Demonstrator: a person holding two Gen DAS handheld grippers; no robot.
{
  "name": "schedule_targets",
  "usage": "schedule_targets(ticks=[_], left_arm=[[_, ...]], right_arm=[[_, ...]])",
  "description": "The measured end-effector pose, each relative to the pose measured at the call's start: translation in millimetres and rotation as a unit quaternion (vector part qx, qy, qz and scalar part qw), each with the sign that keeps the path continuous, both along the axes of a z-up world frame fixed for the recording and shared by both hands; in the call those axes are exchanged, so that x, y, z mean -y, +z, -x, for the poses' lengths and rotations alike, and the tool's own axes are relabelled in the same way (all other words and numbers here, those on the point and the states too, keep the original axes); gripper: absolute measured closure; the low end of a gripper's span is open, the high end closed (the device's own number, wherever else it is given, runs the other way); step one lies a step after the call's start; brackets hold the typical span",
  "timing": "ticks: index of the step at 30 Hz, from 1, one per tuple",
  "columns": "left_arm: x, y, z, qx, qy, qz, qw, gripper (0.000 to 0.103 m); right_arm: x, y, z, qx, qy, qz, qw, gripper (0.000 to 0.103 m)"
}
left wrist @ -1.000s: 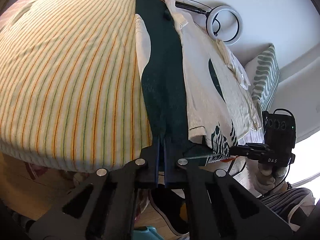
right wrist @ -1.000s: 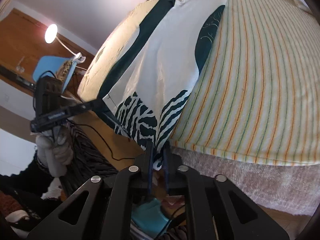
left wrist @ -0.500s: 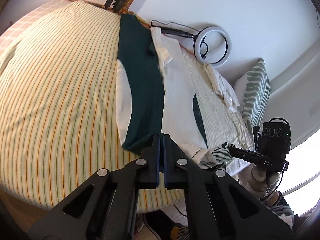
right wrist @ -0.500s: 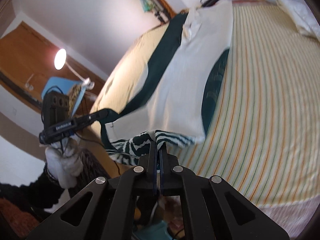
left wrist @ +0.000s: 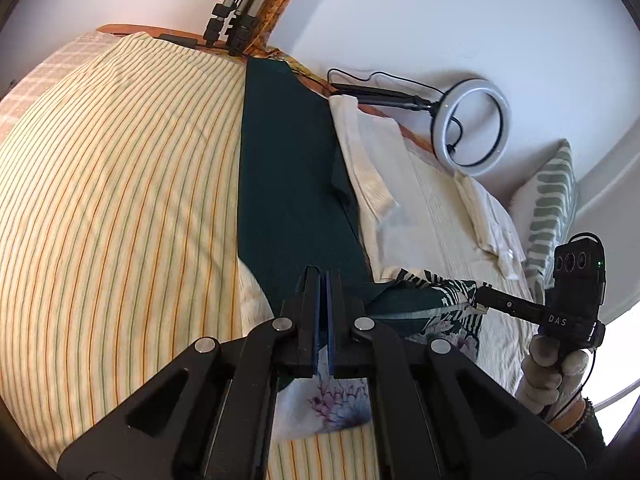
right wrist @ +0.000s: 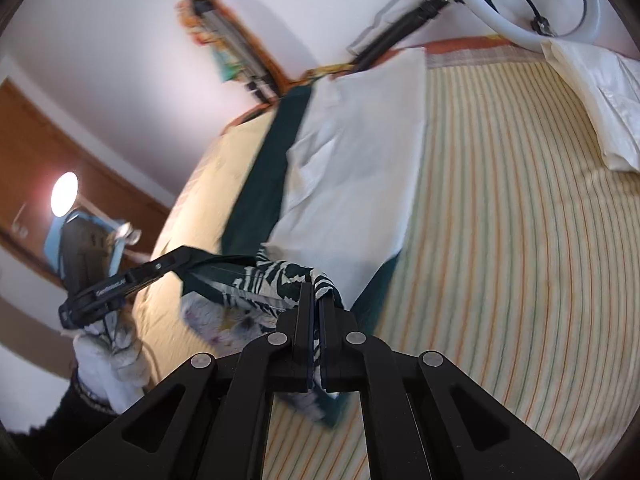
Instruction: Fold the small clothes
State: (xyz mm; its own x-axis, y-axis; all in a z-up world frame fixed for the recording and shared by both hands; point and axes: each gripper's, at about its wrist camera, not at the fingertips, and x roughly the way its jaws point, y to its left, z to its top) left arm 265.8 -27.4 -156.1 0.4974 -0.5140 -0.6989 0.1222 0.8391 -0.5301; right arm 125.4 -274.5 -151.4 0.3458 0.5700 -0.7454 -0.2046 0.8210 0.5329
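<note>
Both grippers, left [left wrist: 323,280] & right [right wrist: 315,292], are clamped on my garment's [left wrist: 292,184] hem corners, so fabric ahead of them can fold over w/o bunching.

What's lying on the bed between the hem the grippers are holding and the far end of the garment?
Nothing visible. Both the left gripper and right gripper are shut on the garment hem; only its own flat cloth lies ahead. The folded white clothes sit off to the side.

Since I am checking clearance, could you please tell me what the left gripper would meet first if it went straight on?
The left gripper would probably first meet the dark green garment it already pinches, lying on the striped bedsheet.
</note>
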Motion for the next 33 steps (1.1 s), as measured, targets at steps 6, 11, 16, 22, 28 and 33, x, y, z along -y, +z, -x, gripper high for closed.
schedule_targets(ticks=[6, 11, 16, 22, 28, 33], left_arm=[[3.8, -13.8, -24.4, -0.002, 0.013, -0.019, 0.9997, 0.103], [3.0, -9.1, -32.9, 0.019, 0.02, -0.036, 0.999, 0.103], [-6.2, 1.5, -34.8, 0.034, 0.029, -0.036, 0.9983, 0.071], [-9.9, 15.4, -29.7, 0.063, 0.03, -0.049, 0.9964, 0.052], [-7.5, 14.9, -28.6, 0.058, 0.025, -0.074, 0.9953, 0.052], [-7.5, 31.8, -42.0, 0.073, 0.02, -0.087, 0.9933, 0.052]], right_arm=[[-0.3, -16.2, -35.2, -0.021, -0.005, 0.009, 1.0, 0.102], [-6.7, -12.7, -49.8, -0.018, -0.005, 0.021, 1.0, 0.101], [5.2, -2.7, -50.7, -0.012, -0.024, 0.025, 0.999, 0.083], [-1.9, 12.2, -29.4, 0.036, -0.007, 0.06, 0.998, 0.083], [-15.8, 3.0, -26.5, 0.041, 0.011, 0.108, 0.993, 0.083], [-17.1, 10.6, -30.2, 0.06, 0.021, 0.122, 0.99, 0.083]])
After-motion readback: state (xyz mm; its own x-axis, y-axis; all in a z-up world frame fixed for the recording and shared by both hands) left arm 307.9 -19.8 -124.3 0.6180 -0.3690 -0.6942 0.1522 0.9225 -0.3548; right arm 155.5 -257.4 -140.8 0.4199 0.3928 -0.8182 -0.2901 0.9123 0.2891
